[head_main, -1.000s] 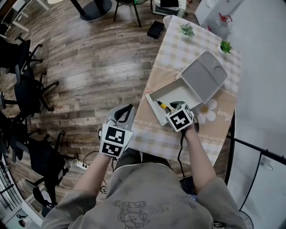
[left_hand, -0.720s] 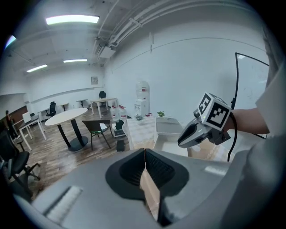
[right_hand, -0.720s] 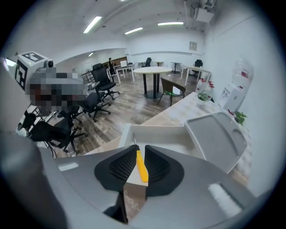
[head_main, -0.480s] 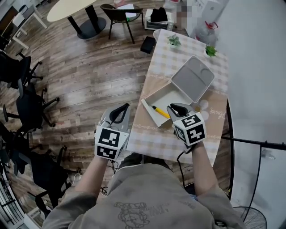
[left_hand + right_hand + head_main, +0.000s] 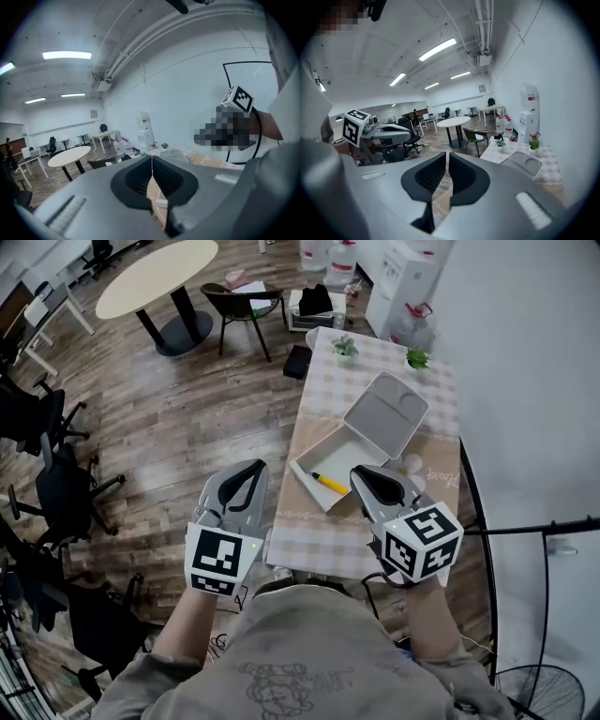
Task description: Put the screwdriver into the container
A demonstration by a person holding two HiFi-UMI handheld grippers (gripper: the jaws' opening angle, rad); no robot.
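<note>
Screwdriver (image 5: 329,484) lies inside the open container (image 5: 349,463), frame centre, so the task's end state looks met. Left gripper (image 5: 248,474), lower left, has its jaws together and is empty. Right gripper (image 5: 373,480), just right of the container, has its jaws nearly touching and is empty. Nothing visibly left.

Long narrow tabletop (image 5: 323,399), spread with a beige-and-white checked cloth (image 5: 319,538). Carries near its middle a white container (image 5: 345,456), open, with the lid (image 5: 384,418) hinged back and lying flat. Bears at the far end two small potted plants (image 5: 345,348) (image 5: 417,359), set apart from each other.
</note>
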